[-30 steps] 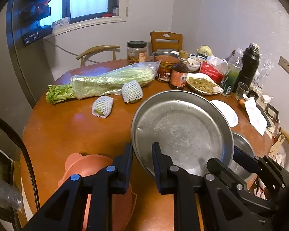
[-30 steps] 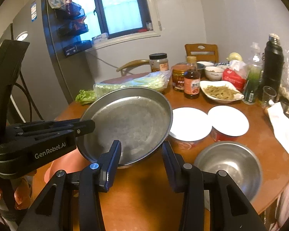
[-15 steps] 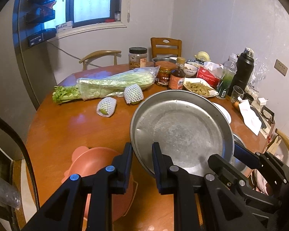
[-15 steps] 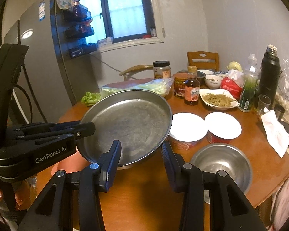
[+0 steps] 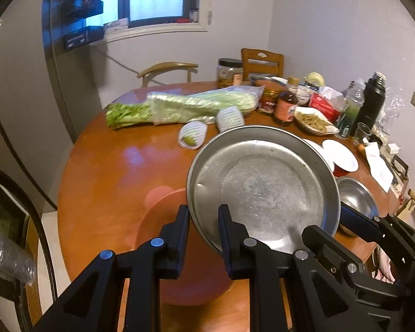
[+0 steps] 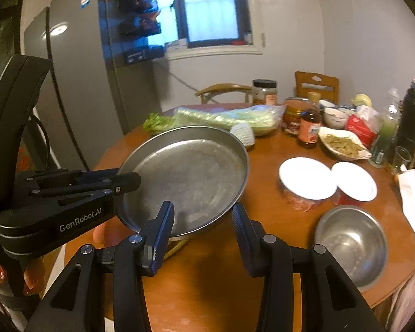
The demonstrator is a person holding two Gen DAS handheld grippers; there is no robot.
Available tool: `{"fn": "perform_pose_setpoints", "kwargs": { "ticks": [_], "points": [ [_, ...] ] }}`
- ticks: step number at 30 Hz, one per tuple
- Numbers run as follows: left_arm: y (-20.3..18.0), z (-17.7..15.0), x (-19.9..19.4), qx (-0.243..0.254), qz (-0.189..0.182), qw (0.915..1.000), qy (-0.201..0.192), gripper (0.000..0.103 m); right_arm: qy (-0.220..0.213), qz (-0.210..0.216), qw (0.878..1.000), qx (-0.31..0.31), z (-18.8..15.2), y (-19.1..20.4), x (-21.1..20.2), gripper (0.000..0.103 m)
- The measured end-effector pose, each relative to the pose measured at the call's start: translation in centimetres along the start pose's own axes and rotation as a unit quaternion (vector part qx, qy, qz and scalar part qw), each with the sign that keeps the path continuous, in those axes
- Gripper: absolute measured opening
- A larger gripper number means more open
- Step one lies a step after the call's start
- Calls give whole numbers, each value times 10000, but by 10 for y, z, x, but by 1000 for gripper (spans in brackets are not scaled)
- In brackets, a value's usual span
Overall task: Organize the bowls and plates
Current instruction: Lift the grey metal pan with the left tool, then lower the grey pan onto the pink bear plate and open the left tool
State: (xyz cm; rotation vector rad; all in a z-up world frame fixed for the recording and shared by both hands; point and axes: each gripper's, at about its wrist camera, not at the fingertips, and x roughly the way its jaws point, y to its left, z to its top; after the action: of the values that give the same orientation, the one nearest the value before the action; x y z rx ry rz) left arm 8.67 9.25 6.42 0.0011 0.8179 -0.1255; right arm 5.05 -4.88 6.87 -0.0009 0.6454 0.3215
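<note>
My left gripper (image 5: 203, 224) is shut on the near-left rim of a large round metal plate (image 5: 265, 188) and holds it tilted above the table. The plate also shows in the right wrist view (image 6: 188, 177), with the left gripper (image 6: 124, 179) clamped on its left rim. My right gripper (image 6: 203, 221) is open, its fingers either side of the plate's near rim without closing on it. An orange plastic bowl (image 5: 163, 238) sits on the table under the plate. A small steel bowl (image 6: 351, 242) sits at the front right. Two white-lidded bowls (image 6: 307, 178) stand beside it.
The round wooden table (image 5: 110, 171) carries bagged celery (image 5: 196, 105), two netted fruits (image 5: 192, 138), jars, a sauce bottle (image 6: 308, 128), a dish of food (image 6: 343, 144), a black flask (image 6: 409, 119) and a napkin (image 6: 412, 196). Chairs stand behind; a fridge (image 6: 77, 88) is at left.
Both grippers and the metal plate have risen and pulled back from the table. The plate stays in the left gripper; the right gripper stays open.
</note>
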Motion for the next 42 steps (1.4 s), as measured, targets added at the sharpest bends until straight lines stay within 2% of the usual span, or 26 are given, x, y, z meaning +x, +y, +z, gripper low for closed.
{"fn": "perform_pose_setpoints", "kwargs": {
  "ticks": [11, 25, 42],
  "points": [
    [35, -25, 20, -226, 187, 9991, 296, 21, 413, 193, 9984, -321, -15, 34, 34, 45],
    [50, -49, 39, -334, 275, 9979, 473, 21, 868, 300, 9950, -405, -35, 42, 64, 45],
    [61, -52, 46, -480, 285, 9972, 493, 22, 983, 343, 9934, -489, -36, 47, 78, 45]
  ]
}}
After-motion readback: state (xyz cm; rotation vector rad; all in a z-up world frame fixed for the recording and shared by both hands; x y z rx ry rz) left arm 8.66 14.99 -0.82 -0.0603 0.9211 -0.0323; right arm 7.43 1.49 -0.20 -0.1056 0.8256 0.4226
